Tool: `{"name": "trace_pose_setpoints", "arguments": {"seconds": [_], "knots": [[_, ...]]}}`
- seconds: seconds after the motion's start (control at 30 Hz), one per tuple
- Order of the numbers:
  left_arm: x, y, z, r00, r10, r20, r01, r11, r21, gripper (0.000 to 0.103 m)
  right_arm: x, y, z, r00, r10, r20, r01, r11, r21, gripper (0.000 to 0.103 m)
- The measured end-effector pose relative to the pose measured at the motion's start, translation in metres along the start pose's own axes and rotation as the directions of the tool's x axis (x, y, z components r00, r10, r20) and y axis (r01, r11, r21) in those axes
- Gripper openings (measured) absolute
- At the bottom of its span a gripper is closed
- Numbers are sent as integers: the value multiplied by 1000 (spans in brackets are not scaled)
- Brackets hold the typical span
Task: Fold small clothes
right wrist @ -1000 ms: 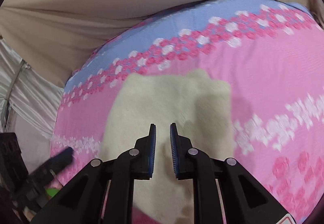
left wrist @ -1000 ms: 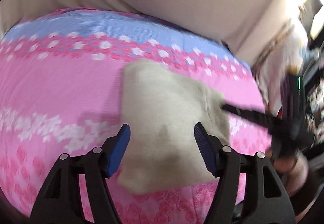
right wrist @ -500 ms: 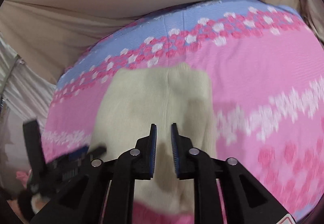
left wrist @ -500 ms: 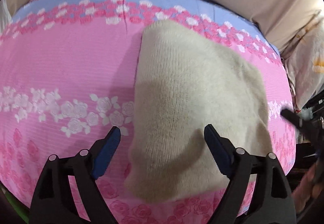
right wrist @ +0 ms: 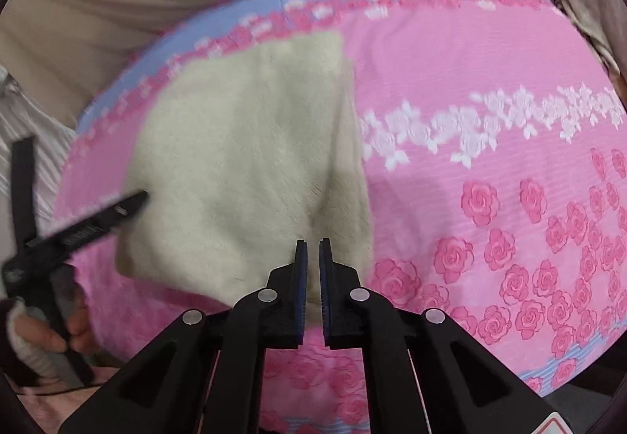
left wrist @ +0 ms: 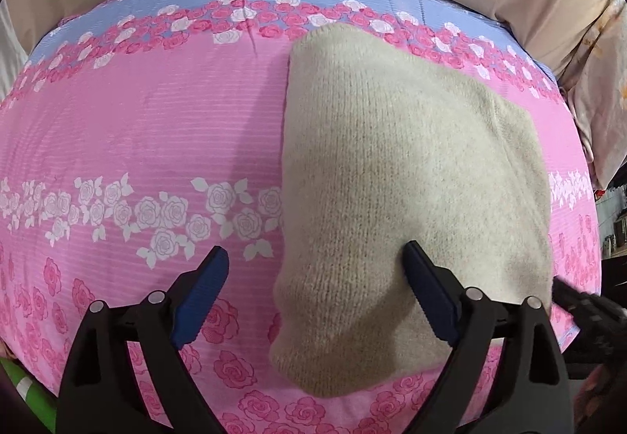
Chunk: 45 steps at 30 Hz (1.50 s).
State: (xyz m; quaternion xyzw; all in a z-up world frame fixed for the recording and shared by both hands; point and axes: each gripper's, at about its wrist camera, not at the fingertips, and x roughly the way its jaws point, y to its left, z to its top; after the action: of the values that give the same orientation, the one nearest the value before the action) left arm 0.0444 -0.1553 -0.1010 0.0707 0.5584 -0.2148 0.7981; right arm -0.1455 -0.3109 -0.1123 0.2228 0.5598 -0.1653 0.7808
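The left gripper [left wrist: 315, 296] has its jaws spread wide and empty, straddling the near left edge of the cream knit garment [left wrist: 399, 175], one jaw over the wool, the other over the pink floral bedspread [left wrist: 137, 128]. The garment's long axis runs away ahead of those jaws. The right gripper [right wrist: 311, 291] has its jaws nearly closed on nothing, the garment's near right corner just ahead. Only the right view shows the folded flap; only the left shows the knit clearly.
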Motion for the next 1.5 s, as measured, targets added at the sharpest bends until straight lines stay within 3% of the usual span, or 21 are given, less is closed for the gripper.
{"name": "trace_pose_setpoints", "arguments": {"seconds": [0.03, 0.1, 0.17, 0.27, 0.33, 0.37, 0.4, 0.43, 0.5, 0.57, 0.63, 0.77, 0.9, 0.97, 1.03, 1.13, 1.2, 1.27, 1.3, 1.4, 1.5], "knots": [[1, 0, 0, 1000, 1, -2, -1, 1000, 3, 89, 9, -3, -3, 999, -26, -26, 26, 999, 19, 3], [-10, -2, 1, 1000, -17, 10, 17, 1000, 3, 87, -16, -3, 2, 999, 36, 37, -39, 996, 86, 3], [-33, -3, 4, 996, -32, 84, 31, 999, 19, 87, -52, 15, 12, 987, 92, 130, -98, 994, 43, 4], [-47, -6, 11, 988, -45, 150, 41, 999, 27, 87, -58, 44, 35, 981, 137, 138, -128, 989, -75, 6], [-32, -11, 16, 993, -40, 111, 36, 999, 38, 87, -29, 53, 50, 991, 94, 99, -81, 989, -126, 6], [-15, -14, 18, 996, -28, 80, 24, 999, 47, 87, -2, 47, 57, 998, 22, 65, -13, 991, -134, 2], [5, -16, 18, 999, 11, 38, -13, 998, 54, 90, 17, 37, 60, 999, 21, 46, -16, 993, -118, 0], [19, -16, 17, 1000, 17, 3, -17, 998, 52, 92, 25, 26, 60, 994, 86, 70, -81, 994, -77, 0], [36, -6, 18, 999, -27, -26, 27, 999, -20, 98, 17, 20, 64, 991, 123, 59, -124, 992, 14, 0], [27, 1, 21, 997, -62, -36, 60, 996, -61, 98, -9, 40, 66, 990, 108, 93, -106, 994, -28, 0], [7, 9, 21, 997, -78, 8, 79, 994, -82, 97, -30, 63, 69, 983, 139, 120, -126, 987, -104, 7], [-33, 30, 16, 993, -8, 115, 16, 997, -75, 96, -32, 117, 88, 960, 265, 90, -243, 948, -204, 10], [-45, 50, 11, 987, 87, 133, -77, 994, -80, 96, 22, 165, 113, 971, 240, -7, -233, 936, -263, 10], [-45, 55, 9, 983, 128, 129, -119, 990, -74, 96, 64, 175, 118, 981, 182, -64, -193, 937, -291, 5], [-47, 60, 5, 982, 146, 118, -137, 987, -80, 96, 60, 176, 123, 978, 199, -62, -209, 939, -274, 2], [-54, 66, 3, 978, 165, 128, -156, 985, -79, 96, 21, 166, 121, 968, 249, -9, -245, 941, -234, 8], [-55, 67, 0, 976, 177, 128, -169, 983, -72, 96, 2, 158, 108, 978, 203, 43, -186, 949, -254, 8], [-53, 68, 0, 978, 174, 115, -166, 983, -74, 97, 18, 142, 98, 993, 121, 5, -116, 962, -246, 8], [-50, 67, 1, 979, 170, 109, -162, 984, -77, 97, 32, 132, 95, 994, 109, -26, -112, 968, -224, 3], [-47, 61, 4, 980, 174, 99, -168, 983, -72, 97, 16, 108, 92, 982, 187, 7, -185, 976, -112, 0], [-48, 53, 7, 978, 177, 112, -172, 984, -50, 97, -20, 100, 86, 986, 127, 107, -111, 984, -142, 6]]}}
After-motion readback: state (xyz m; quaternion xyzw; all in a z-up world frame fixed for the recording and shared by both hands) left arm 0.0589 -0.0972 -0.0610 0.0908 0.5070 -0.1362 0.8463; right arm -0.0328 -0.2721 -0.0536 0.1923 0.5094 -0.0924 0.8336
